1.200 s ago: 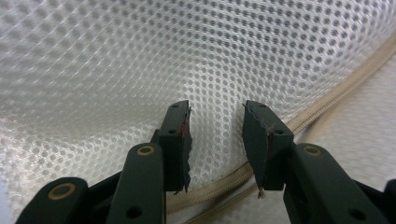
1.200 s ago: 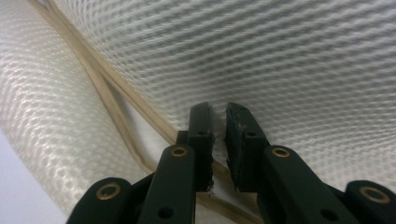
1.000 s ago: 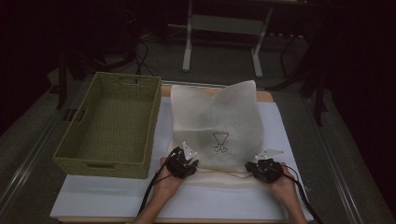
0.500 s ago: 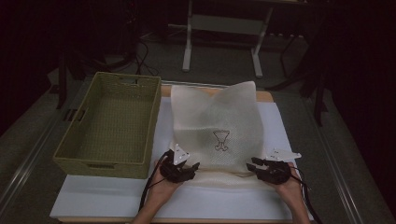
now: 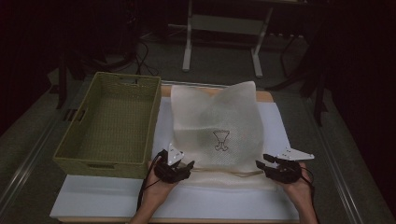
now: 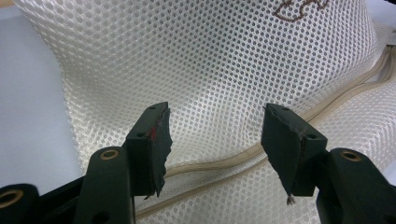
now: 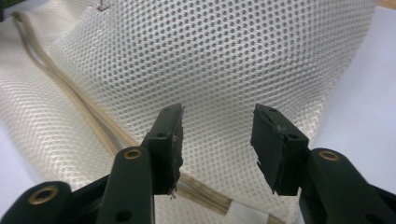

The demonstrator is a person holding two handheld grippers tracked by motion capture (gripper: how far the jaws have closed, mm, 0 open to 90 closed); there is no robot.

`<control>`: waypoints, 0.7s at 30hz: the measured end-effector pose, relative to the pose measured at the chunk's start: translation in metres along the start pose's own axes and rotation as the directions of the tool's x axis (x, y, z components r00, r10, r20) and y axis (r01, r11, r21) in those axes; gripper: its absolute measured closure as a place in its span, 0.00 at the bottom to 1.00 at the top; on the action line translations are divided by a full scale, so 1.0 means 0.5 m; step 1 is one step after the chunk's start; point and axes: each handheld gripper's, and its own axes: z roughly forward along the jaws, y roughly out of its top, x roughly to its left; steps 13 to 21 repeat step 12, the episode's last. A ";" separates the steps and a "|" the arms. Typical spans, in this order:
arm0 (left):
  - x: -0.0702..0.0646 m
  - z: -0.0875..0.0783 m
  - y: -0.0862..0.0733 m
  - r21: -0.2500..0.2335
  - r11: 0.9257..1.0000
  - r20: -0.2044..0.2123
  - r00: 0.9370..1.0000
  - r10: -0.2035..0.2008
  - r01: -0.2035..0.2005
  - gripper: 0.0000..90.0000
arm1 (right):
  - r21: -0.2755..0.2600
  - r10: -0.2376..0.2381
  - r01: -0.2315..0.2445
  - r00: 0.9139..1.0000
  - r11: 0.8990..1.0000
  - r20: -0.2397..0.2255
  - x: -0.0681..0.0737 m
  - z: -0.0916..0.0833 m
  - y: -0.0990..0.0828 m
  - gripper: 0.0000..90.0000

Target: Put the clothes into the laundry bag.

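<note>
Both tongs – left tongs (image 5: 180, 164) and right tongs (image 5: 267, 164) – have just been opening and now stand spread with nothing between them, leaving the mesh bag (image 5: 217, 126) released flat by the bench's near edge – likely a fold finished.

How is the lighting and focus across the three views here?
High view: dim, the room beyond the table nearly black, the mesh bag and wicker basket soft but readable. Left gripper view: bright, mesh holes crisp, the left tool sharp. Right gripper view: equally bright, the right tool sharp, far mesh slightly soft.
</note>
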 end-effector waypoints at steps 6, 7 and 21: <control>-0.002 -0.007 0.002 -0.002 1.000 -0.026 1.000 -0.003 0.003 0.47 | 0.011 0.004 -0.004 1.000 1.000 0.024 -0.006 0.001 -0.005 0.57; -0.003 -0.008 0.003 -0.004 1.000 -0.030 1.000 -0.002 0.002 0.47 | 0.015 0.010 -0.010 1.000 1.000 0.026 -0.007 0.001 -0.007 0.57; -0.006 -0.017 0.008 -0.010 1.000 -0.038 0.999 0.009 -0.010 0.47 | 0.028 0.025 -0.026 0.999 0.999 0.040 -0.016 0.000 -0.011 0.57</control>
